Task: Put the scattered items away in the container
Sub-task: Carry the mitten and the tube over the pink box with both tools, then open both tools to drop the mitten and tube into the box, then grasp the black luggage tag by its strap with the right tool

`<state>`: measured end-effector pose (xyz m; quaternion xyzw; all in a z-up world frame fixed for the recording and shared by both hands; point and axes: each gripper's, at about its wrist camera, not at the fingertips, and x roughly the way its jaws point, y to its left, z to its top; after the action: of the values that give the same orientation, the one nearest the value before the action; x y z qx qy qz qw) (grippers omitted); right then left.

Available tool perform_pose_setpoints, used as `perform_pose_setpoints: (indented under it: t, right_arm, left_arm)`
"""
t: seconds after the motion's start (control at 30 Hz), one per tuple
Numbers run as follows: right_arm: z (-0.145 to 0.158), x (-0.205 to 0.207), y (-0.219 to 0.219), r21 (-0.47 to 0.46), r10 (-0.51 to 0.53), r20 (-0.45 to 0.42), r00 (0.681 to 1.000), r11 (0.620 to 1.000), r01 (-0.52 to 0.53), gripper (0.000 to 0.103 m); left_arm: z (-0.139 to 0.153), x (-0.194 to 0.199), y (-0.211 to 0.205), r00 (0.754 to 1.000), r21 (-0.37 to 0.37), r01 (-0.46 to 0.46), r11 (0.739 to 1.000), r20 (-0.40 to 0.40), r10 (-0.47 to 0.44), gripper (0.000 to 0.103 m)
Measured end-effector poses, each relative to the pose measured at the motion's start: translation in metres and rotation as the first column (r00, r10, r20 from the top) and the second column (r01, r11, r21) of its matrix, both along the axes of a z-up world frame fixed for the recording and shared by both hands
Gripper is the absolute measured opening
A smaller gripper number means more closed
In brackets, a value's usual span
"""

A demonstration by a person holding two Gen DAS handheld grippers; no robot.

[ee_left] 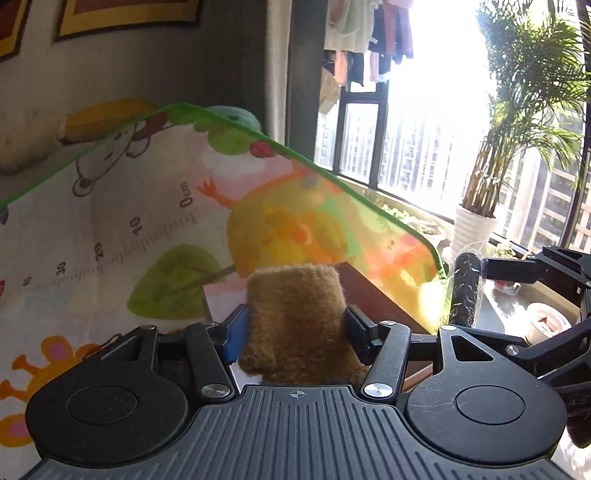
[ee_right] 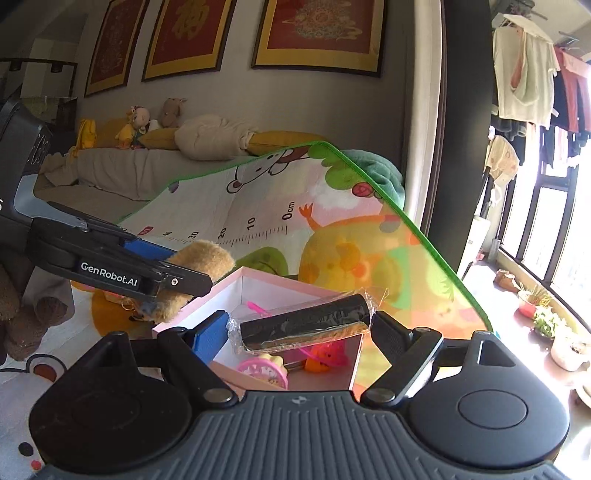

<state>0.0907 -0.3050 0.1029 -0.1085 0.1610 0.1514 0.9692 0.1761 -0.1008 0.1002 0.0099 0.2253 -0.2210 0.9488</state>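
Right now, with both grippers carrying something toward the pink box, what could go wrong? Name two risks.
1. The black roll is gripped end to end in slippery plastic wrap by the right gripper; it might slip out before it is properly over the pink box.
2. The left gripper holds the brown plush toy close beside; the grippers could collide.

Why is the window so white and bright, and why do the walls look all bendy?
Left wrist view: sunlight through the tall black-framed window burns out to pure white, and the colourful cartoon play mat glows at its sunlit corner. Right wrist view: the fisheye lens curves the gold-framed red pictures and wall; the shiny black plastic-wrapped roll shows glints.
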Motion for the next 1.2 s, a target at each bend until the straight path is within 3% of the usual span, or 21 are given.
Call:
perform_pose_setpoints:
  t: [0.07, 0.17, 0.27, 0.47, 0.6, 0.77, 0.87, 0.93, 1.1, 1.2]
  right_arm:
    - [-0.005, 0.020, 0.009, -0.040, -0.003, 0.030, 1.000, 0.999, 0.004, 0.084]
    - [-0.019, 0.047, 0.016, -0.022, 0.002, 0.017, 1.000, 1.000, -0.001, 0.090]
    - [-0.032, 0.058, 0.018, 0.000, -0.015, -0.048, 0.999, 1.000, 0.015, 0.091]
    - [-0.040, 0.040, 0.028, -0.016, 0.006, -0.061, 0.998, 1.000, -0.007, 0.098]
    - [-0.037, 0.024, 0.051, -0.072, 0.052, -0.048, 0.997, 0.996, -0.055, 0.098]
    - [-0.029, 0.012, 0.091, -0.132, 0.125, -0.042, 0.991, 0.983, -0.129, 0.098]
    - [-0.027, 0.014, 0.122, -0.170, 0.161, -0.061, 0.985, 0.971, -0.169, 0.095]
    - [-0.027, 0.019, 0.145, -0.201, 0.189, -0.094, 0.977, 0.958, -0.205, 0.086]
    - [-0.039, 0.038, 0.205, -0.342, 0.224, -0.123, 0.967, 0.905, -0.253, 0.085]
    - [-0.036, 0.064, 0.227, -0.298, 0.223, -0.207, 0.953, 0.913, -0.278, 0.084]
  left_arm:
    - [0.001, 0.019, 0.002, 1.000, -0.034, -0.014, 0.999, -0.003, 0.014, 0.083]
    - [0.003, 0.026, 0.017, 0.999, -0.080, -0.050, 0.996, -0.022, 0.049, 0.093]
    - [-0.002, 0.010, 0.035, 0.996, -0.042, -0.083, 0.996, -0.016, 0.082, 0.096]
    - [-0.037, -0.035, 0.066, 0.986, 0.090, -0.131, 0.987, -0.096, 0.139, 0.100]
    - [-0.062, -0.069, 0.091, 0.970, 0.165, -0.163, 0.973, -0.156, 0.189, 0.101]
    - [-0.076, -0.095, 0.122, 0.948, 0.214, -0.230, 0.949, -0.170, 0.268, 0.102]
    - [-0.083, -0.104, 0.140, 0.929, 0.174, -0.290, 0.941, -0.185, 0.320, 0.102]
    - [-0.088, -0.107, 0.149, 0.917, 0.135, -0.322, 0.937, -0.200, 0.344, 0.102]
    - [-0.101, -0.113, 0.165, 0.909, 0.045, -0.356, 0.934, -0.217, 0.357, 0.103]
    - [-0.101, -0.117, 0.172, 0.912, -0.011, -0.363, 0.932, -0.210, 0.353, 0.103]
